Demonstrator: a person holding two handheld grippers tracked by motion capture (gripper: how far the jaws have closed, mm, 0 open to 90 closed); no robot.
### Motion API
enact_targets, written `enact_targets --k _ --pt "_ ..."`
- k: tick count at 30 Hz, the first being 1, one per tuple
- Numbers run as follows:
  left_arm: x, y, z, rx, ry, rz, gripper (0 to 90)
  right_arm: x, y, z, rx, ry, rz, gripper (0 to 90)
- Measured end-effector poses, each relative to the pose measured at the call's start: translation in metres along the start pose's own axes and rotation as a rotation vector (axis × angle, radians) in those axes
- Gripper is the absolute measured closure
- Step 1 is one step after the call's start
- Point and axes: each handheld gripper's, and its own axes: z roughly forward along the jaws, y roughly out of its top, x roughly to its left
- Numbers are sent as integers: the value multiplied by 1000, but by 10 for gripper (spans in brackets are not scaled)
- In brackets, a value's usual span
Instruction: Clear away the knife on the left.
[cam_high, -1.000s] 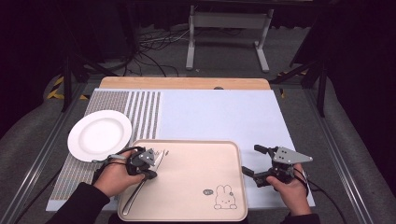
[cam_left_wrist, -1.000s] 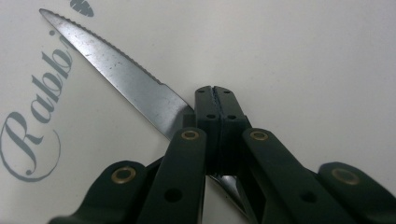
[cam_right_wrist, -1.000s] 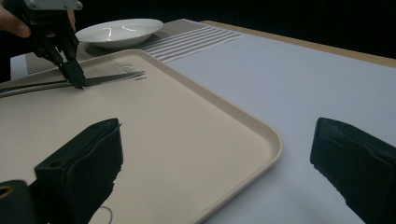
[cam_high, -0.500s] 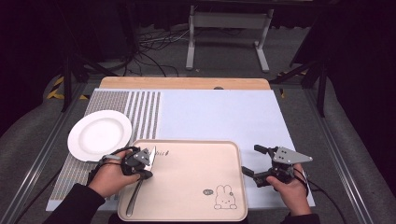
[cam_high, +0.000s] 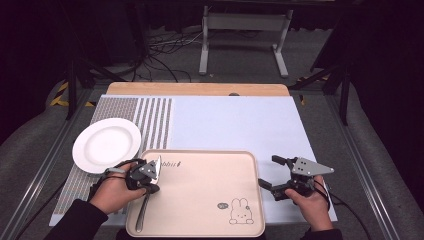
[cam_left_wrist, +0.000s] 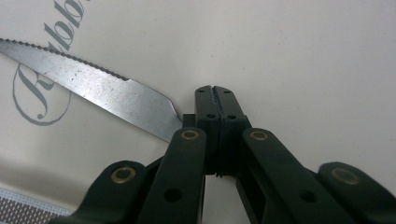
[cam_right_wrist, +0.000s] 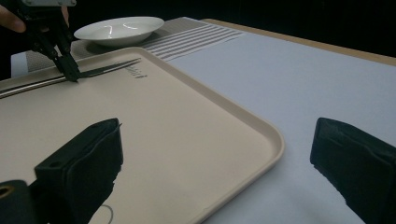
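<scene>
A steel knife (cam_high: 141, 212) lies along the left side of a beige tray (cam_high: 200, 197) printed with a rabbit. My left gripper (cam_high: 149, 188) is shut on the knife where blade meets handle. In the left gripper view the serrated knife blade (cam_left_wrist: 93, 88) runs up and left from the closed left gripper (cam_left_wrist: 216, 91), over the tray (cam_left_wrist: 303, 56). My right gripper (cam_high: 268, 171) is open just off the tray's right edge, low over the mat. In the right gripper view the right gripper (cam_right_wrist: 217, 140) spans the tray corner (cam_right_wrist: 266, 135), with the left gripper (cam_right_wrist: 72, 74) and knife (cam_right_wrist: 107, 67) farther off.
A white plate (cam_high: 106, 144) sits on a striped placemat (cam_high: 150, 120) left of the tray; the plate (cam_right_wrist: 119, 25) holds nothing. A pale blue mat (cam_high: 235, 120) covers the table behind and right of the tray. Metal frame legs (cam_high: 205, 45) and cables stand beyond the table's far edge.
My left hand and gripper have shifted slightly left and nearer the person on the tray, and the knife blade now shows past the gripper. The right gripper has stayed put.
</scene>
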Motion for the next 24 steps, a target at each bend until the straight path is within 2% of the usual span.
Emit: enact_targets --k 7,11,17,24 --pt "-1 -4 -1 0 2 -13 900 0 0 0 1 0 1 30" --pt "0 -5 -2 2 3 -4 900 0 0 1 3 0 0 30" --pt "-1 -8 -3 0 -1 -26 900 0 -1 1 6 1 -2 30" --pt "-1 -11 -4 1 -3 -31 900 0 -1 2 8 1 -1 30"
